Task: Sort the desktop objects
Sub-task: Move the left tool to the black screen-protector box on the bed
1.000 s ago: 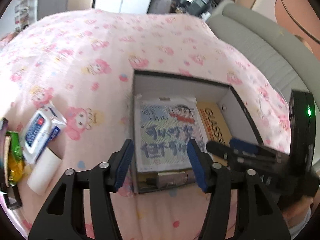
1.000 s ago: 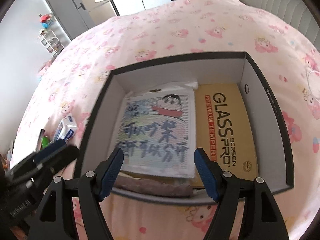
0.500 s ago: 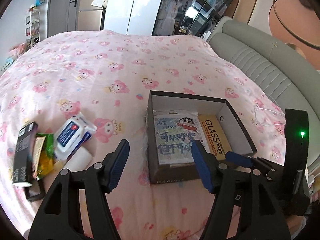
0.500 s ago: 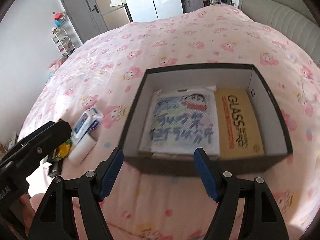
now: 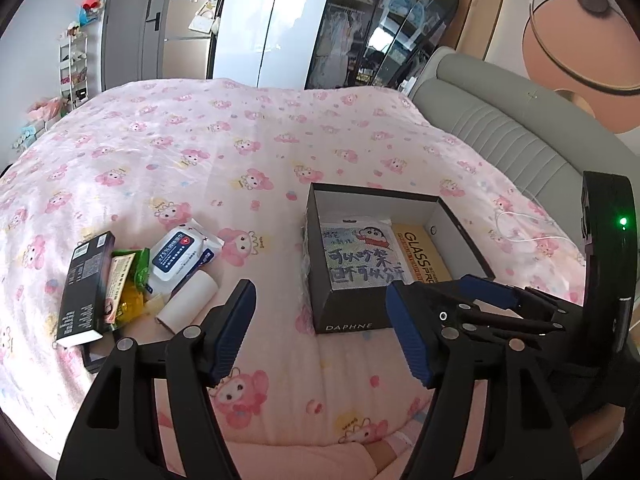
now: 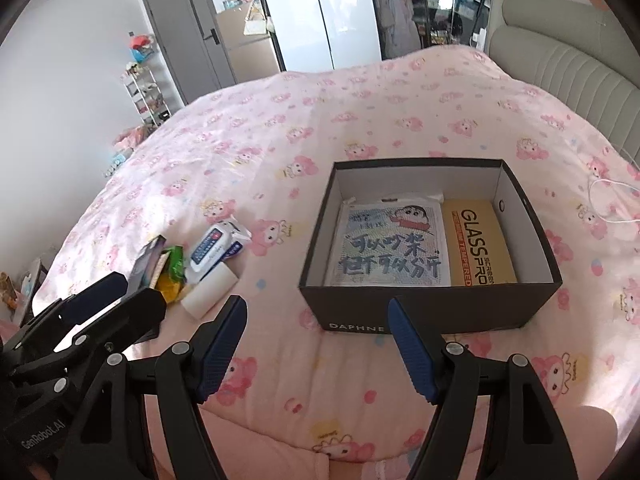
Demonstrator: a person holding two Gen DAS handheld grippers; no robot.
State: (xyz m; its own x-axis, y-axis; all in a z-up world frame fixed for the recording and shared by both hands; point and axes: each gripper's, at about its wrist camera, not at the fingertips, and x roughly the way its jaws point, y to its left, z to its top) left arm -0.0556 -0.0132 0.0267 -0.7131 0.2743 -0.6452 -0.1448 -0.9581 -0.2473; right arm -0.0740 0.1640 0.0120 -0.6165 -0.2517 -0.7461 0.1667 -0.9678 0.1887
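A black open box [image 5: 348, 320] [image 6: 440, 312] sits on the pink bedspread. Inside lie a cartoon-printed pouch [image 5: 360, 256] [image 6: 392, 248] and a yellow screen-protector pack [image 5: 420, 256] [image 6: 476, 248]. Left of the box is a pile: a wet-wipes pack [image 5: 182, 252] [image 6: 218, 246], a white roll [image 5: 188, 300] [image 6: 210, 288], green and yellow packets [image 5: 132, 280] and a long black carton [image 5: 84, 284]. My left gripper [image 5: 320, 304] hovers before the box, its jaws opening with nothing between them. My right gripper [image 6: 317, 312] hangs open and empty near the box's front wall.
The bedspread [image 5: 240, 140] stretches far back. A grey padded headboard [image 5: 500, 132] runs along the right, with a white cable [image 5: 516, 228] lying near it. Wardrobes and a small shelf stand beyond the bed's far end.
Both grippers have drawn back and risen away from the box, so it looks smaller and the pile on the left has come fully into view. The left jaws stand slightly wider.
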